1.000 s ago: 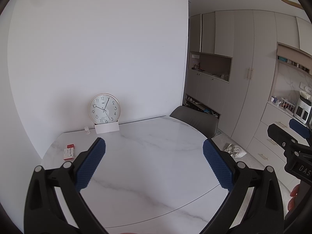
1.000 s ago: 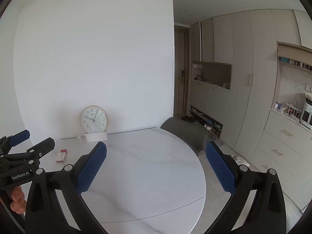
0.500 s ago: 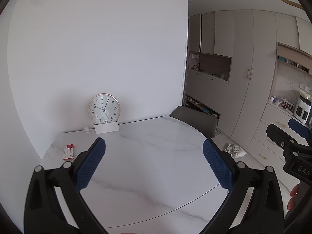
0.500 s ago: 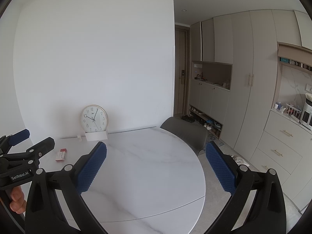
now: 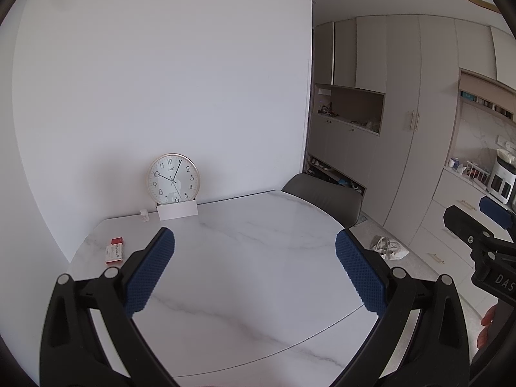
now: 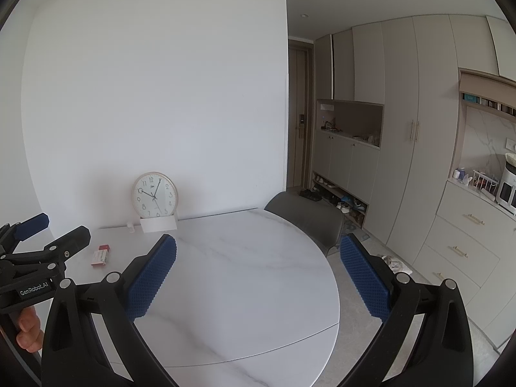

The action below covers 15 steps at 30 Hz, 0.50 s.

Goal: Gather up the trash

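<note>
Plain white wall (image 5: 161, 80) is seen behind a round white marble table (image 5: 251, 258). A round clock (image 5: 173, 178) is leaned against the wall on the tabletop. A grey chair (image 6: 306, 222) is tucked in at the far side. Tall beige cabinets (image 6: 403, 129) with an open niche are lined along the right; a door (image 6: 298, 113) is visible beyond. Floor (image 6: 371, 306) is pale tile. Light is even and soft.

We hold the left gripper (image 5: 254, 271) and right gripper (image 6: 258, 277) level, side by side, jaws spread wide and empty.
</note>
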{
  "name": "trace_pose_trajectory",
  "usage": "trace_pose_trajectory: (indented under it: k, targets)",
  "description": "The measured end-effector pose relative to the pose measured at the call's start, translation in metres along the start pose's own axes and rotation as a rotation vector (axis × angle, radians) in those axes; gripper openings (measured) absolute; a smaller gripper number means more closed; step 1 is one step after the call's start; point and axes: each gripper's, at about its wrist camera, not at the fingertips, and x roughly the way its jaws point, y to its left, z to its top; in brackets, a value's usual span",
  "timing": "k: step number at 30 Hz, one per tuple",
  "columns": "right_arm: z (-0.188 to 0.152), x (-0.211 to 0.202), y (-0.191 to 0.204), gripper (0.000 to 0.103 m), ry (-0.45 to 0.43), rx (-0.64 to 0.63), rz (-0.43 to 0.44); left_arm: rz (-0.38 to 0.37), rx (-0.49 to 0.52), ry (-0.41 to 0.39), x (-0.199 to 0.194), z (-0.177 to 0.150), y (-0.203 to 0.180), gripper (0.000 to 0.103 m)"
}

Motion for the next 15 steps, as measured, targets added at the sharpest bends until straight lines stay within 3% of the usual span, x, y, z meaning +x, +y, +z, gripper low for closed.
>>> trace_pose_trajectory:
  k: [5,15]
  targets:
    - [-0.001,0.001,0.000,0.101,0.004,0.002,0.000,0.013,0.010,-0.024,-0.001,-0.003,-0.001,0.096]
    - [-0.009,0.006,-0.001,0.101,0.020,0.010,-0.002,-0.005,0.009,0.022,0.011,-0.005,0.000,0.096]
